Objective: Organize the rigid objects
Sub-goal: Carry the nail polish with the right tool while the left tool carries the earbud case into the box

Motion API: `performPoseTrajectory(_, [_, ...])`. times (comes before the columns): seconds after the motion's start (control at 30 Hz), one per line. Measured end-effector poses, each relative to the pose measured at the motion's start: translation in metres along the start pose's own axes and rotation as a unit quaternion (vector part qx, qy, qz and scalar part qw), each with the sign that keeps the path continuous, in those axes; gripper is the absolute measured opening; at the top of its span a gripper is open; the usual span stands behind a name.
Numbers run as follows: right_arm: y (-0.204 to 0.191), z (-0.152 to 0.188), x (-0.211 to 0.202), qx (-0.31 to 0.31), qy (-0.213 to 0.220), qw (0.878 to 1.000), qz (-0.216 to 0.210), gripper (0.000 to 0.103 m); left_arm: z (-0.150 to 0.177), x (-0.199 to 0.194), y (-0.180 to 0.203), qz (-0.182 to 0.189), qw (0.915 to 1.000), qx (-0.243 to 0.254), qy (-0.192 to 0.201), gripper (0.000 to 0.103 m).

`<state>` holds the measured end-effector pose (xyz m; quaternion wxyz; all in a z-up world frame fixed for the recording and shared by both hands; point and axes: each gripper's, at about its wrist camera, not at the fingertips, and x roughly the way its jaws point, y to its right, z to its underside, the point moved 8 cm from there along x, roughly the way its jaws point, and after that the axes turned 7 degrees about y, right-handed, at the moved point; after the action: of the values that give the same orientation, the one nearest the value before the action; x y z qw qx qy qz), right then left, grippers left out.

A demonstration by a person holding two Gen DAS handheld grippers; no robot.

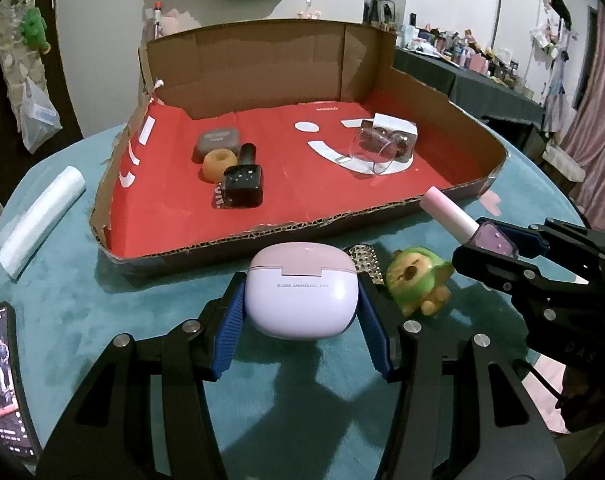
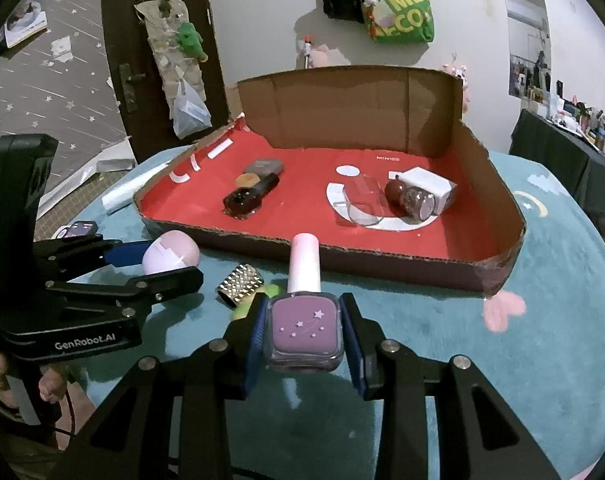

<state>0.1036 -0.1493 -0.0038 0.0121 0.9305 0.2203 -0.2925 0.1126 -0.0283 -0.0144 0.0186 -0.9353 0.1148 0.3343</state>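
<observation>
The rigid objects are divided between a cardboard tray (image 1: 262,236) with a red floor and the table (image 1: 82,292) in front of it. The table carries a teal, short-pile cover with pale pink shapes. Inside the tray, left group: a grey case (image 1: 216,142), an orange ring (image 1: 219,163) and a black bottle (image 1: 242,184), close together. Right group: a clear glass (image 1: 372,148) lying on its side beside a clear box (image 1: 398,136) with dark round items. On the table near the tray's front wall: a studded silver cylinder (image 2: 240,285) and a green-and-yellow figure (image 1: 416,280). The left gripper (image 1: 302,292) has its fingers clamped on a lilac earbud case (image 1: 300,296), blue pads against both sides. The right gripper (image 2: 304,312) has its fingers clamped on a purple nail-polish bottle (image 2: 304,328) with a pale pink cap pointing toward the tray. A white roll (image 1: 42,216) lies on the table left of the tray; a lit phone (image 1: 2,376) sits at the left edge. Room: a white wall with a green bag (image 2: 398,12) hung on it, a dark door (image 2: 118,60) at left, and a dark counter (image 1: 482,80) crowded with small items at right.
</observation>
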Motion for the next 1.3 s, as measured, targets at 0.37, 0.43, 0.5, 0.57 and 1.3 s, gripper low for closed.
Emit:
performPoseTrajectory(0.37, [-0.007,-0.013,-0.010,-0.007,0.019,1.000,-0.002,0.038,-0.009,-0.014,-0.002,0.000,0.9998,-0.005,0.021,0.051])
performPoseTrajectory(0.43, [-0.007,-0.015,-0.011,-0.008,0.021,1.000,-0.002,0.038,-0.011,-0.015,-0.002,0.000,0.9997,-0.005,0.024,0.051])
performPoseTrajectory(0.5, [-0.007,-0.018,-0.012,-0.009,0.024,1.000,-0.002,0.038,-0.014,-0.015,-0.003,0.000,0.9996,-0.006,0.027,0.051])
performPoseTrajectory(0.57, [-0.006,-0.020,-0.011,-0.010,0.027,1.000,-0.001,0.038,-0.018,-0.016,-0.005,-0.001,0.9995,-0.006,0.030,0.051])
performPoseTrajectory(1.3, [0.007,-0.059,0.011,-0.004,0.019,1.000,-0.014,0.038,-0.055,0.007,-0.016,0.001,0.9997,-0.009,0.025,0.051])
